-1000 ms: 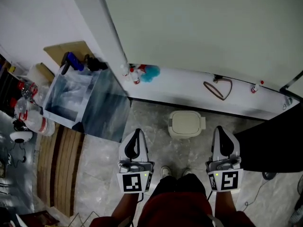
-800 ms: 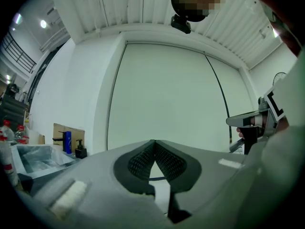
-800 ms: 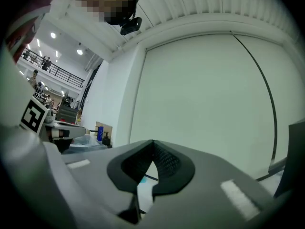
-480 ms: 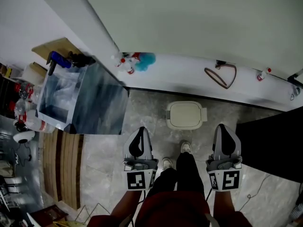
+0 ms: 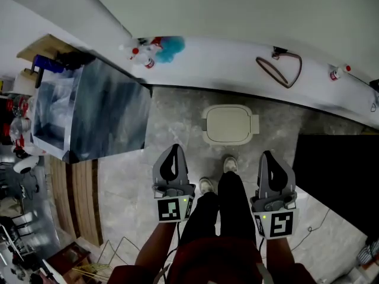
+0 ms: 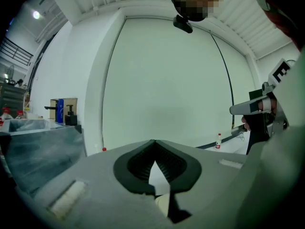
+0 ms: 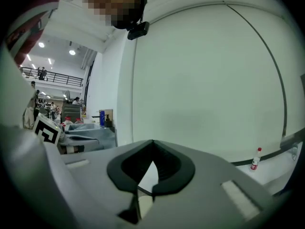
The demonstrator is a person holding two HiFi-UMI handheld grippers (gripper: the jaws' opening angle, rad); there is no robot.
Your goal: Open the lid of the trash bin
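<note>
The trash bin [image 5: 230, 125] is small and cream-white, and stands on the stone floor below a white ledge with its lid down. In the head view my left gripper [image 5: 173, 149] hangs near and left of the bin, my right gripper [image 5: 266, 155] near and right of it. Neither touches the bin. Both are shut with nothing between the jaws. The left gripper view shows the left gripper [image 6: 155, 141] aimed at the pale wall; the right gripper [image 7: 153, 141] faces the same wall.
A large clear plastic crate [image 5: 89, 111] stands at the left beside a wooden pallet [image 5: 74, 200]. The white ledge [image 5: 225, 64] carries spray bottles [image 5: 142, 53], a blue cloth [image 5: 170, 47], a brown loop [image 5: 284, 70] and a small bottle [image 5: 337, 71]. A black block [image 5: 340, 176] is at right. The person's shoes [image 5: 230, 164] are just before the bin.
The person has stepped forward, one foot now close to the bin. The bin sits nearer to both grippers in the head view. The jaws stay shut.
</note>
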